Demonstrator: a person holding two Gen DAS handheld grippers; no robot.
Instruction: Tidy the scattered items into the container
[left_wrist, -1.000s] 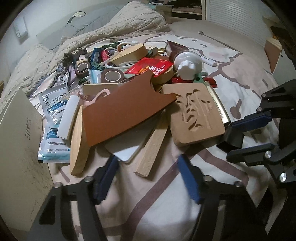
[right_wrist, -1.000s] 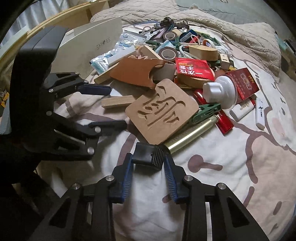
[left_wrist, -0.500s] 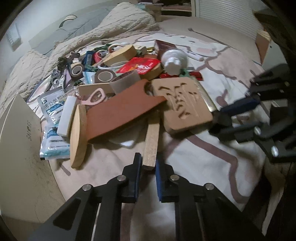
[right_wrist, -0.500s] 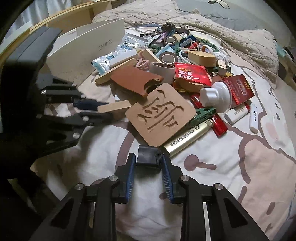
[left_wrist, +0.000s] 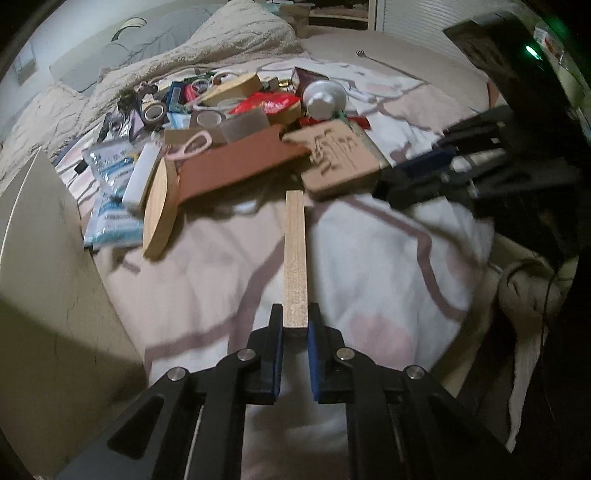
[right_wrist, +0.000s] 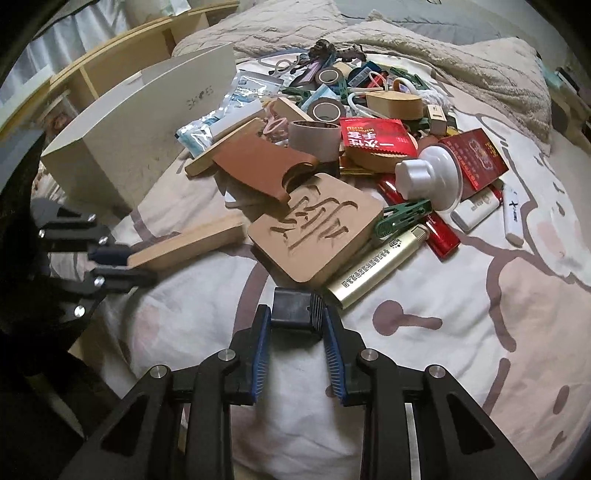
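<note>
tape rolls (right_wrist: 325, 110): 2 | red lighters (right_wrist: 441, 236): 2 | white box (right_wrist: 147, 122): 1

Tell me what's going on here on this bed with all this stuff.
A person is tidying a heap of clutter on the bed using two handheld grippers. The left gripper has its jaws shut on one end of a long pale wooden strip, its far end near the pile. The right gripper is shut on a small black ribbed block. The white cardboard shoe box stands beside the heap; neither item is in it yet.

Home bedroom, likely: bed quilt (right_wrist: 424, 369), pillow (left_wrist: 122, 48).
</note>
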